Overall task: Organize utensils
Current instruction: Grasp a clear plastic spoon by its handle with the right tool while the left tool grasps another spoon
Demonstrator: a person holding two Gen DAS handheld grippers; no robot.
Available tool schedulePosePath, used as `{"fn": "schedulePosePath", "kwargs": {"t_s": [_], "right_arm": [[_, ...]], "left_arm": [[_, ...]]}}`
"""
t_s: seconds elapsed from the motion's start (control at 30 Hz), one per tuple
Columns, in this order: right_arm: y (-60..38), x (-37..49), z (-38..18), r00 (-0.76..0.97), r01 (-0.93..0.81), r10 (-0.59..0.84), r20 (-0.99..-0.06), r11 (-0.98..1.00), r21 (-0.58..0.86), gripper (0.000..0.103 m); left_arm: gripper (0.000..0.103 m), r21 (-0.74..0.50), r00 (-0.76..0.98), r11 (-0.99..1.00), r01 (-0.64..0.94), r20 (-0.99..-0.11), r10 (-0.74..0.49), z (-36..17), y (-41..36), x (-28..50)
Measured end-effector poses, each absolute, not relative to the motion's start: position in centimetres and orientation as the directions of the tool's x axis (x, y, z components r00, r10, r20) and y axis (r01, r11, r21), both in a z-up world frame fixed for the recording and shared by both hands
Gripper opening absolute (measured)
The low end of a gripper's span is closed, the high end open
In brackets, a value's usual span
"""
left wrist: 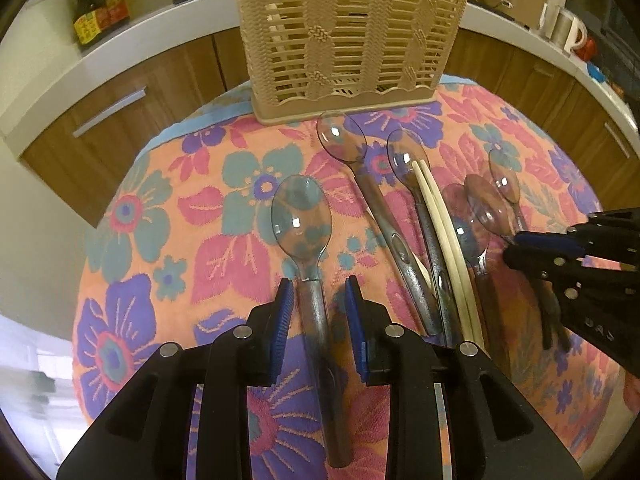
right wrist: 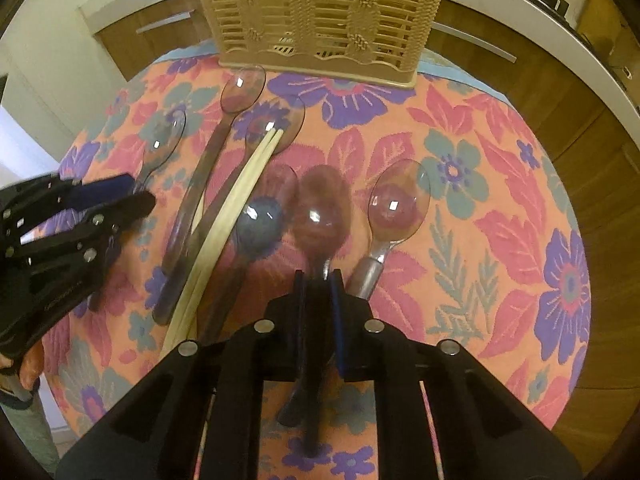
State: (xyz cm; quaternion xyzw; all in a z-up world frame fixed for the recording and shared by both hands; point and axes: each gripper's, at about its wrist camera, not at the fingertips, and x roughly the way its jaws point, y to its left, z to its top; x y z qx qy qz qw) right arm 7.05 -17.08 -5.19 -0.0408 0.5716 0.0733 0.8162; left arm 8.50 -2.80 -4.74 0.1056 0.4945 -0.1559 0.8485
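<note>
- The tabletop (left wrist: pixel 168 216), under a flowered cloth, carries everything you work with; its far edge lies beyond both sets of jaws.
- The beige slotted basket (left wrist: pixel 344 36) stands upright at that far edge, straight ahead of your left jaws and slightly left of ahead for your right. I judge it to be where the utensils go.
- Your left gripper (left wrist: pixel 318 312) points steeply down. Its jaws stand partly open, straddling the handle of a clear blue-tinted spoon (left wrist: pixel 302 216). The left pad sits just beside the handle and a clear gap shows on the right, so nothing is clamped.
- That spoon's long axis runs along the line of the jaws, bowl ahead toward the basket, handle back under the gripper. The left hand is much nearer to it.
- Your right gripper (right wrist: pixel 319 300) has its jaws nearly closed around the neck of a clear reddish spoon (right wrist: pixel 320 216). The pads look to be pressing on it, so I read it as held. Its bowl also points ahead toward the basket.
- Another clear spoon (right wrist: pixel 398 200) lies just right of the right jaws, handle angled toward them.
- A pair of pale chopsticks (left wrist: pixel 440 240) and more clear spoons lie between the two grippers, long axes roughly parallel to the others.
- The coming move likely needs the left jaws to close across the handle.
</note>
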Motion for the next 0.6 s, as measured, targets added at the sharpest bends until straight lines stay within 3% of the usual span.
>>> {"fn": "schedulePosePath", "kwargs": {"t_s": [0.07, 0.13, 0.17, 0.27, 0.6], "right_arm": [[-17.0, 6.8, -5.3, 0.335, -0.159, 0.081, -0.939, 0.987, 0.028, 0.009], [-17.5, 6.1, -5.0, 0.338, -0.148, 0.102, -0.936, 0.987, 0.054, 0.009], [-17.7, 5.9, -4.8, 0.343, -0.142, 0.112, -0.933, 0.988, 0.066, 0.009], [-18.7, 5.2, -4.1, 0.356, -0.137, 0.146, -0.923, 0.985, 0.104, 0.009], [-22.7, 3.5, -1.8, 0.396, -0.136, 0.167, -0.903, 0.983, 0.122, 0.009]], "left_arm": [[0.023, 0.052, 0.47, 0.927, 0.371, -0.872, -0.139, -4.8, -3.2, 8.4], [0.012, 0.075, 0.48, 0.924, 0.374, -0.869, -0.124, -4.8, -3.6, 8.2], [0.011, 0.089, 0.486, 0.922, 0.376, -0.866, -0.115, -4.8, -3.9, 8.1], [0.01, 0.089, 0.495, 0.925, 0.368, -0.861, -0.114, -4.6, -3.8, 7.8], [0.01, -0.089, 0.483, 0.943, 0.32, -0.841, -0.243, -3.5, -0.6, 7.1]]}}
